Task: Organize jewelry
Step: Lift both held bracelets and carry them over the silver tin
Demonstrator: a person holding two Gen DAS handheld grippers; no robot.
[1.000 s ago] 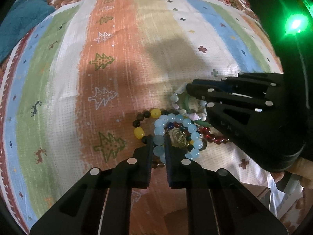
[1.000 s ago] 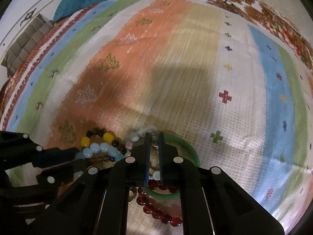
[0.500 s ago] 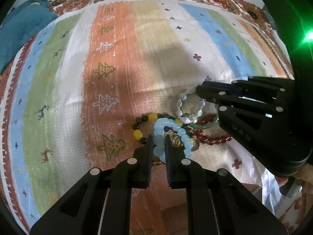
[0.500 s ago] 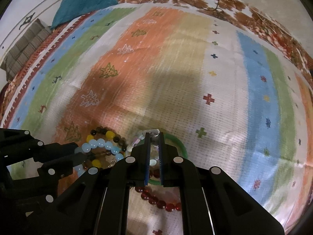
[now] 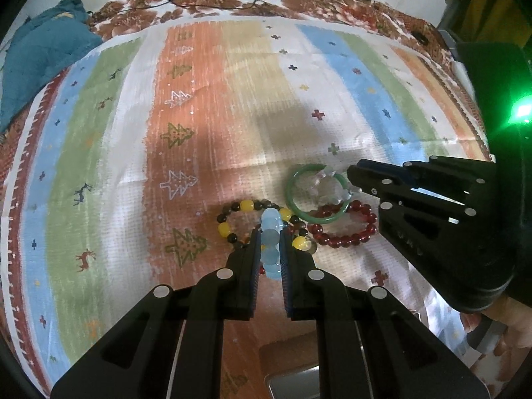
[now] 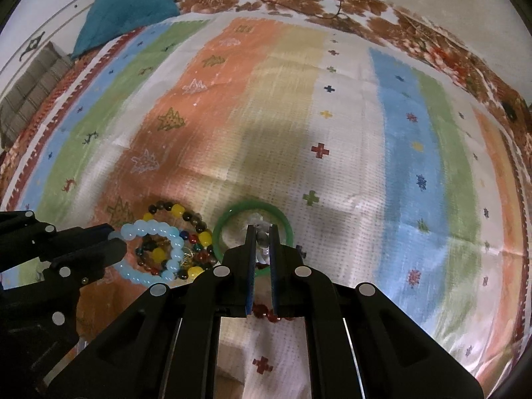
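Gripping pale blue bracelet point(image 5: 270, 232): left tool point(image 5: 270, 237); right tool point(image 6: 262, 232) clamps seemingly clear bracelet point(image 6: 262, 239).

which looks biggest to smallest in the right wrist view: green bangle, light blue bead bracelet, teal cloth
1. teal cloth
2. green bangle and light blue bead bracelet: alike; the bracelet is lifted in the left gripper, so nearness blurs it

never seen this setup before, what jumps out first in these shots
The left tool is shut on a pale blue bead bracelet, held above a tangle of yellow-and-dark beads. Beside it, the right tool pinches a clear bead bracelet over a green bangle, all on a striped cloth.
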